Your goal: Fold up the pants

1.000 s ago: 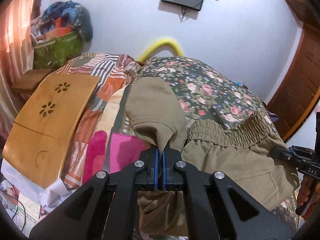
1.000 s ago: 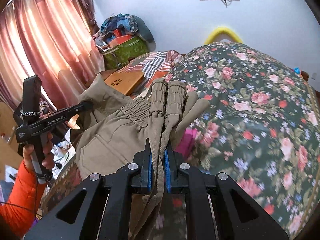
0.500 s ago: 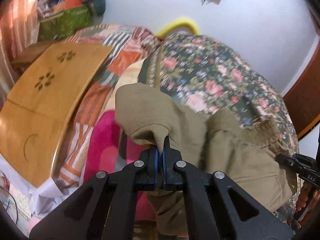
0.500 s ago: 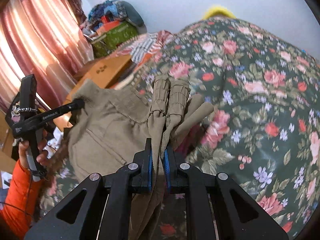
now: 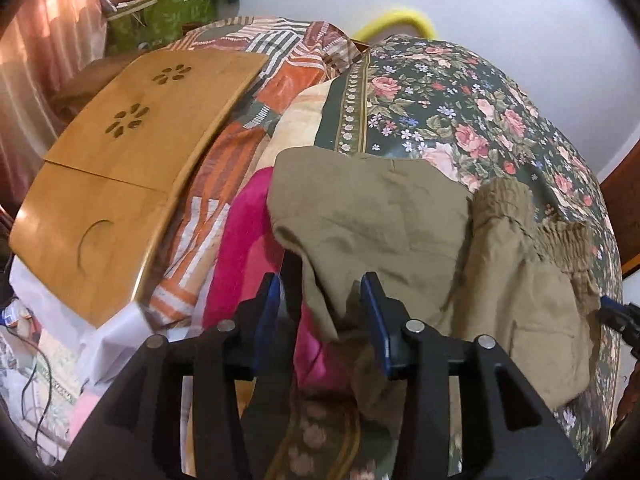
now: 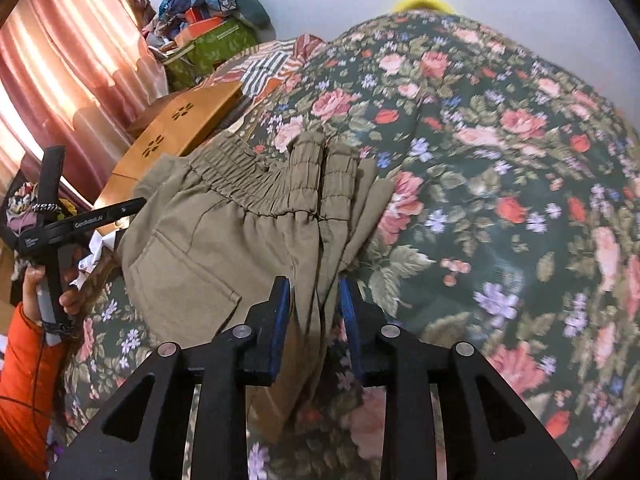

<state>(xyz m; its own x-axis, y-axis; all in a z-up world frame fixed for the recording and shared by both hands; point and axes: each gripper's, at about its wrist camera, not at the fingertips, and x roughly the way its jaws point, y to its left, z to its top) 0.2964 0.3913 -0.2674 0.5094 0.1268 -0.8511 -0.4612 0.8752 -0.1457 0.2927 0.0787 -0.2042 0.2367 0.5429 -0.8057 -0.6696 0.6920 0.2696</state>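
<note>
A curved honey-coloured wooden lap tray (image 5: 132, 184) with flower-shaped cut-outs lies along the bed's far side, partly on a striped orange-and-white patchwork quilt (image 5: 240, 128). A bright pink cloth (image 5: 248, 248) is bunched between that quilt and the trousers. Behind, a green patterned box (image 6: 216, 46) heaped with clothes stands by the pink curtains (image 6: 76, 64), and a yellow curved tube (image 5: 394, 22) peeks over the bed against the pale wall.

The bed is covered by a dark green bedspread (image 6: 500, 168) printed with roses.

The olive-khaki cotton pants (image 6: 240, 224) with a gathered elastic waistband lie folded on that bedspread near its edge. The left gripper (image 5: 322, 308) has its blue-padded jaws opening; a fold of trouser leg droops between them, clear of the left pad, while contact with the right pad cannot be told. The right gripper (image 6: 312, 304) is opening as well, a bunched strip of fabric running between its pads with a gap showing on each side. In the right wrist view, a hand in an orange sleeve (image 6: 24, 364) grips the left gripper's handle beside the pants.
</note>
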